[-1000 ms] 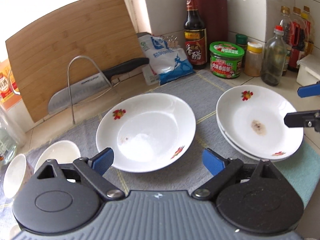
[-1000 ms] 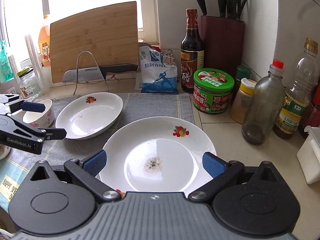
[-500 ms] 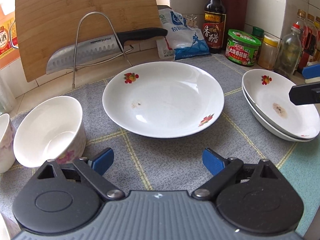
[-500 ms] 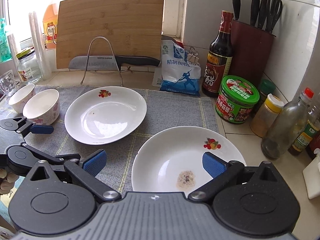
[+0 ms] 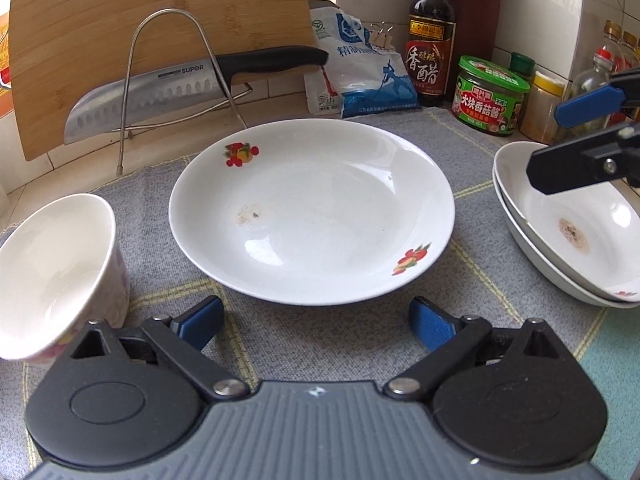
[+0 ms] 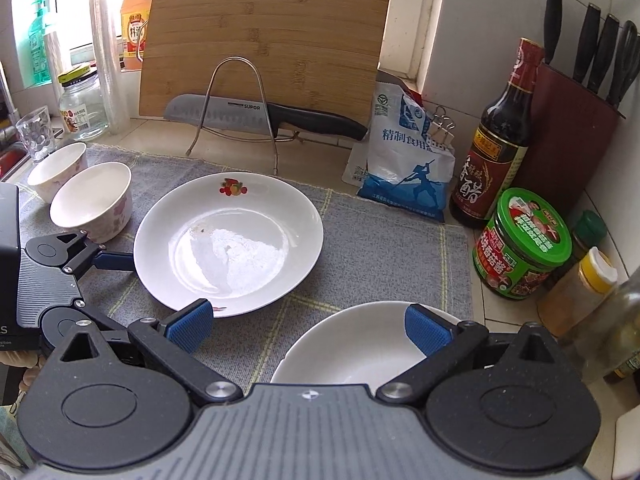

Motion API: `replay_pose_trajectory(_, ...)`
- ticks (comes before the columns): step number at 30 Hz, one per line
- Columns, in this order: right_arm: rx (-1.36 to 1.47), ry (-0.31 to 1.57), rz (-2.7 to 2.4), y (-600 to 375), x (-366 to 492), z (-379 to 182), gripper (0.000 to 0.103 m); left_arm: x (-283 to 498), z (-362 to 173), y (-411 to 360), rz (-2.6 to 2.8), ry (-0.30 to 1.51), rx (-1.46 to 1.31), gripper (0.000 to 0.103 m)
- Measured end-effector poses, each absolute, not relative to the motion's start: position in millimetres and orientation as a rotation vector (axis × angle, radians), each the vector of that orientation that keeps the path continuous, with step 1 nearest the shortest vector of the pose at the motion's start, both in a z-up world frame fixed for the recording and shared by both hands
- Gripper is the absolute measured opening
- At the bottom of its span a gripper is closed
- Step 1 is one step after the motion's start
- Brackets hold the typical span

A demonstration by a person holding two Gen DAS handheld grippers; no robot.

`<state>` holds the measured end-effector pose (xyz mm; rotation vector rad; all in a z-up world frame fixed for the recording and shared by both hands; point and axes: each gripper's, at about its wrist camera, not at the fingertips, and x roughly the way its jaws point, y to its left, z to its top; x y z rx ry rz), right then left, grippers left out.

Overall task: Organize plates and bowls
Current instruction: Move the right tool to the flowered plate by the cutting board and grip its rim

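The left gripper (image 5: 316, 322) is hovering low over the grey woven mat (image 5: 328, 340) with its blue-padded fingers (image 5: 200, 320) spread wide and gripping nothing, facing the near rim of the shallow white ceramic plate with red fruit motifs (image 5: 312, 212). That plate is lying flat near the middle of the mat, a small brown smear showing on its inner slope. Just beside its left rim, a white ceramic bowl with pink flowers (image 5: 56, 272) is standing upright near the mat's left edge; in the right wrist view a second white flowered bowl (image 6: 58, 170) is sitting behind it, close to the mat's back left corner.

The right gripper (image 6: 308, 326) is hanging above the stack of two white plates (image 5: 568, 232) at the mat's right edge, its fingers likewise wide apart and empty. A brown stain is marking the top plate of the stack.

Behind the mat, a steel knife with a black handle (image 6: 256, 116) is resting across a wire stand (image 6: 236, 112) before a bamboo cutting board (image 6: 260, 36).
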<state>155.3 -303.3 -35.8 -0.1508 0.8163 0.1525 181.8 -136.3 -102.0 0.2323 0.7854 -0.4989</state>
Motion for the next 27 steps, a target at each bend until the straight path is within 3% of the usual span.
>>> replay_pose_trajectory(27,-0.258,0.956,0.534,-282.3,299.2,-87.1,0.103,194.2,-101.8,-143.1,-0.452,0.791,0.212,0.103)
